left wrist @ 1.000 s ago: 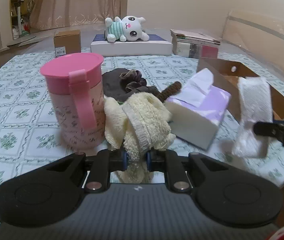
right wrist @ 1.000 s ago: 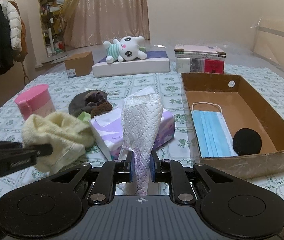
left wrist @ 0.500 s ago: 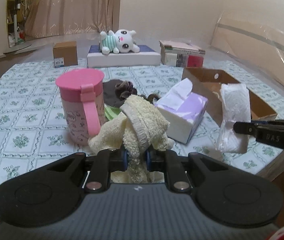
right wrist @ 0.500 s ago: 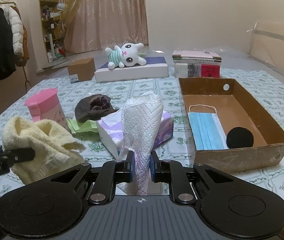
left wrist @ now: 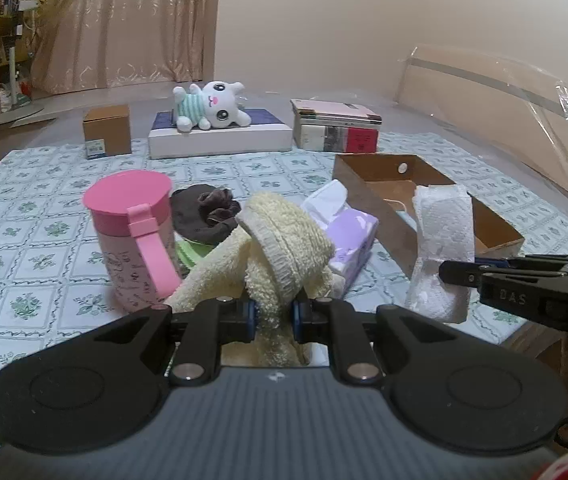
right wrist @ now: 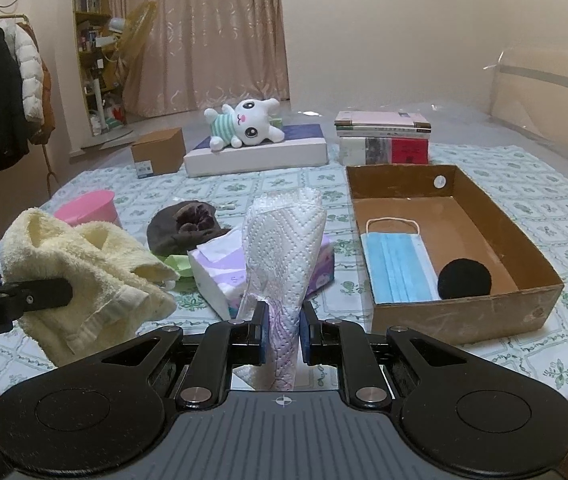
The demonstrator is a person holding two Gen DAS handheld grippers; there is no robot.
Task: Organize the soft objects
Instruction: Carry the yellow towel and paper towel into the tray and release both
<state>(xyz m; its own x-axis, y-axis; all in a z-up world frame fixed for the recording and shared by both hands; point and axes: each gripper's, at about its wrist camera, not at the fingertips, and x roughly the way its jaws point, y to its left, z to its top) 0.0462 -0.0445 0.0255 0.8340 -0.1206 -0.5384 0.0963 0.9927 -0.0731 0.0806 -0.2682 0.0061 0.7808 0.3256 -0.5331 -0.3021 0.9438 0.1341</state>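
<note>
Two soft things lie already in the box (right wrist: 460, 316), right of frame: mask (right wrist: 398, 266) and black puff (right wrist: 464, 278). Left gripper (left wrist: 273, 314) pinches the towel (left wrist: 284, 248), right gripper (right wrist: 281, 330) the paper towel (right wrist: 281, 248), both centre frame, not yet boxed.

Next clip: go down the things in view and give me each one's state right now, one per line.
Left hand-held gripper: shut on yellow towel, lifted.
Right hand-held gripper: shut on paper towel, lifted.
Cardboard box: open, holding face mask and black pad.
Pink cup: upright, lid on.
Tissue box: tissue sticking out.
</note>
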